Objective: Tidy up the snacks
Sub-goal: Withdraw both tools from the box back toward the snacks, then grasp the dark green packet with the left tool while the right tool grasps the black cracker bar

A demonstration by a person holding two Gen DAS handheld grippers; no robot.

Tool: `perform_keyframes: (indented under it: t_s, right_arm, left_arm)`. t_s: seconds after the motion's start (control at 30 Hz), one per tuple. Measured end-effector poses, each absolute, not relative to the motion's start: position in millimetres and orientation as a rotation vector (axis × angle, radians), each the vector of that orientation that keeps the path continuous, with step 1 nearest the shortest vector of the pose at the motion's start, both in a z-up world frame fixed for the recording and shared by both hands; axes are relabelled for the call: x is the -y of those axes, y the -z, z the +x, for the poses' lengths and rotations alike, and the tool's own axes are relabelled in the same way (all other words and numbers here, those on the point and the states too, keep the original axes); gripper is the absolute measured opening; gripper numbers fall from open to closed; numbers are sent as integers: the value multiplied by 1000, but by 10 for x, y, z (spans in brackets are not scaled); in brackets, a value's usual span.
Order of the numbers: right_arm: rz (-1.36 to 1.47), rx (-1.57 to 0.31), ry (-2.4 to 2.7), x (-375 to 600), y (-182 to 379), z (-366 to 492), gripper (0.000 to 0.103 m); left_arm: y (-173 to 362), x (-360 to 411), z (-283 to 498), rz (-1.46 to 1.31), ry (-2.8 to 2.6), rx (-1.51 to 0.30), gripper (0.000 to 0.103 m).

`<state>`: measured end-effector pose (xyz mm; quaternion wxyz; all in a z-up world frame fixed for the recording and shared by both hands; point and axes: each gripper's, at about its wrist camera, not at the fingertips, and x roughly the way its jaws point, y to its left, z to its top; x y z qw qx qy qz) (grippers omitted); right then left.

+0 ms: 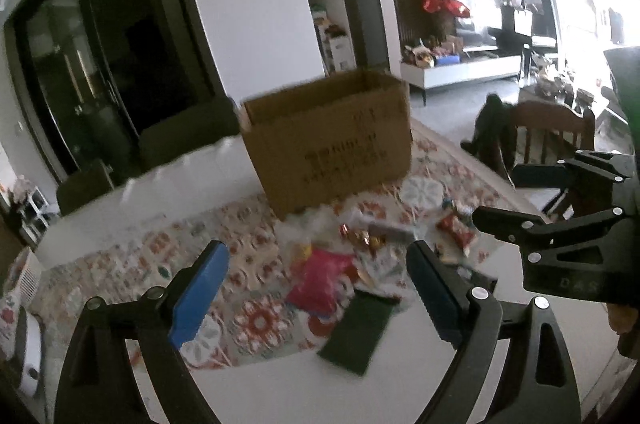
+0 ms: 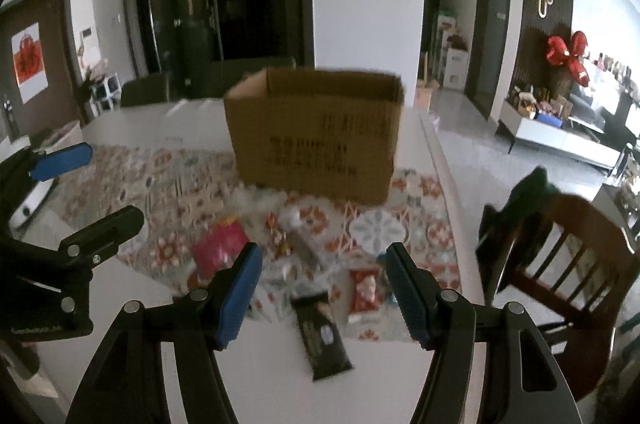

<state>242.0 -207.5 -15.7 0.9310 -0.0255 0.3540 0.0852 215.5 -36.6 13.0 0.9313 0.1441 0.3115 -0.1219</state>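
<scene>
The left tool (image 1: 316, 288) is wide open, with nothing between its blue pads (image 1: 200, 294). It hangs over the near side of the white counter (image 1: 280, 392). The right tool (image 2: 322, 288) is wide open too and holds nothing. It hangs beside the left one, over the same near side.

A brown box (image 2: 316, 132) stands open at the far side of the counter, on a flowery cloth (image 2: 172, 184). The writing on the box is too blurry to read.

The snacks lie in a loose pile on the cloth, in front of the box and near both tools. A pink bag (image 1: 324, 280) lies in the middle of the left view. In the right view it sits just past the left pad. A dark pack (image 2: 322, 336) lies closest, half on the bare counter and half on the cloth edge, between the right tool's pads in that view. A red and white bag (image 2: 364, 288) lies just beside it, to the right. Some small shiny sweets (image 1: 360, 236) lie closer to the box. A few more little packs are there, but they are too blurry to name.

A wooden chair (image 2: 560, 264) stands by the right side of the counter.
</scene>
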Motion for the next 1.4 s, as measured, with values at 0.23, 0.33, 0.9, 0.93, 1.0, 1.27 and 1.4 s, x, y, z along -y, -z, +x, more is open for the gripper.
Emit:
perform_keyframes:
  t_s: [0.23, 0.33, 0.9, 0.93, 1.0, 1.27, 1.4]
  right_arm:
    - [-72, -843, -198, 1999, 525, 2405, 65]
    - [-70, -893, -203, 1980, 658, 2444, 65]
    - [-70, -1051, -203, 1964, 1170, 2661, 65]
    - [-68, -1055, -201, 1969, 1185, 2672, 64]
    - [-64, -1060, -197, 1981, 1211, 2698, 64]
    - [-46, -1075, -208, 1975, 1271, 2763, 57]
    - [-28, -1064, -204, 1986, 1270, 2785, 50]
  left_arm:
    - [268, 368, 2218, 280, 289, -756, 91]
    - [406, 361, 2262, 275, 304, -794, 91]
    - [1017, 367, 2589, 221, 382, -994, 91]
    - [1035, 364, 2606, 219, 381, -1000, 90]
    - [1063, 364, 2629, 213, 380, -1009, 89]
    - [1120, 357, 2703, 163, 375, -1036, 78]
    - [1152, 349, 2724, 130, 380, -1053, 74]
